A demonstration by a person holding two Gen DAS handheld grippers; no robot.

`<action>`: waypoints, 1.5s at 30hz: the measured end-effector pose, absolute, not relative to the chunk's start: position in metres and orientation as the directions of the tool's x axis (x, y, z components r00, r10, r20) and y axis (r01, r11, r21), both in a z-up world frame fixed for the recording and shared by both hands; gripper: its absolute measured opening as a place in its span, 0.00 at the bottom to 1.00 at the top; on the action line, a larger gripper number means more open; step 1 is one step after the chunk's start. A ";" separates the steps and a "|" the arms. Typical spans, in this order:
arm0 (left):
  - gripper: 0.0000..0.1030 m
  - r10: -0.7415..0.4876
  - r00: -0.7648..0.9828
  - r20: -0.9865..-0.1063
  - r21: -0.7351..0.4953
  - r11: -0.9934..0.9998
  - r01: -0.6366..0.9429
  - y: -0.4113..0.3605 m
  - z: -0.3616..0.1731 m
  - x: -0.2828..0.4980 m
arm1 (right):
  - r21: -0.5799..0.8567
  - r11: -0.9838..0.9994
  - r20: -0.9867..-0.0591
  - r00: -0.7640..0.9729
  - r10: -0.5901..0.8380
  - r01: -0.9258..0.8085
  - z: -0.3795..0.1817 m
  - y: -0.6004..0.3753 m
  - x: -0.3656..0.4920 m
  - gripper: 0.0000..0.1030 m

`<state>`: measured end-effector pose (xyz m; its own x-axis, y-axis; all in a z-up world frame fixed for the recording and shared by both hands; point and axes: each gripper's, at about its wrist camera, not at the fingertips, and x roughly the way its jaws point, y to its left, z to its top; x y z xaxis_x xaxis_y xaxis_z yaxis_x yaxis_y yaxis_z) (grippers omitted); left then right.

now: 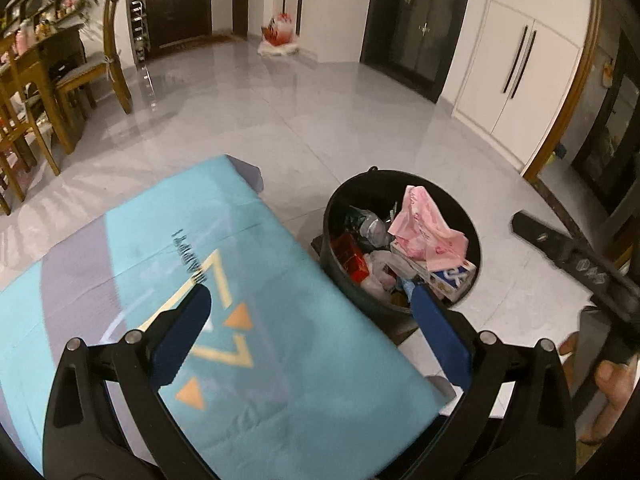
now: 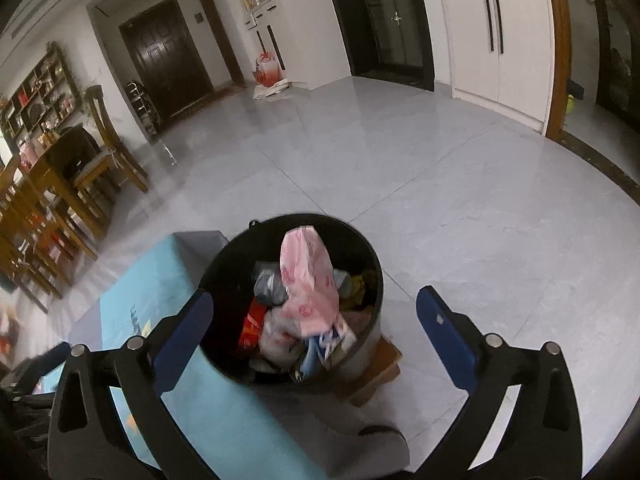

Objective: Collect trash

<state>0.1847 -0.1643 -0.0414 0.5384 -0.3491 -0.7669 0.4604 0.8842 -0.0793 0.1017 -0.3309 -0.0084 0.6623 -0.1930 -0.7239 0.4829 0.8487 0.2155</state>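
Only the left wrist view shows the right gripper (image 1: 532, 228) as a black bar at the right edge, with a hand (image 1: 612, 384) beneath it. The left gripper (image 1: 310, 292) and right gripper (image 2: 314, 300) are both released, jaws spread wide, nothing between them. The round black plastic trash bin (image 2: 372, 268) stands on the grey tiled floor (image 2: 460, 200) just beside the teal cloth-covered table (image 1: 280, 280), heaped with a crumpled pink plastic bag (image 2: 308, 280), a red carton (image 1: 352, 256) and wrappers

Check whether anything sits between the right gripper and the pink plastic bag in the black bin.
Nothing visible does. The right gripper is open and empty above the round black trash bin, and the crumpled pink plastic bag lies on top of the other trash, uncovered.
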 end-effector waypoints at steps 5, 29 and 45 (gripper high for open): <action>0.97 -0.342 0.588 -0.733 -0.086 0.904 0.418 -0.122 -0.026 0.138 | 0.117 0.887 -0.746 0.629 -0.218 0.447 -0.004 -0.285 0.072 0.97; 0.97 -0.253 0.637 -0.728 -0.050 0.947 0.319 -0.070 0.046 0.028 | -0.054 0.910 -0.621 0.699 -0.354 0.412 0.116 -0.195 -0.036 0.97; 0.97 -0.177 0.690 -0.702 0.011 0.966 0.259 -0.058 0.052 0.010 | -0.029 0.938 -0.642 0.713 -0.283 0.346 0.111 -0.175 -0.041 0.97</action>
<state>0.0099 -0.0578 0.0519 0.6904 -0.1767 -0.7015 0.2588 0.9659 0.0114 -0.0414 -0.1754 0.1109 0.7126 -0.2832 -0.6418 0.3462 0.9377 -0.0294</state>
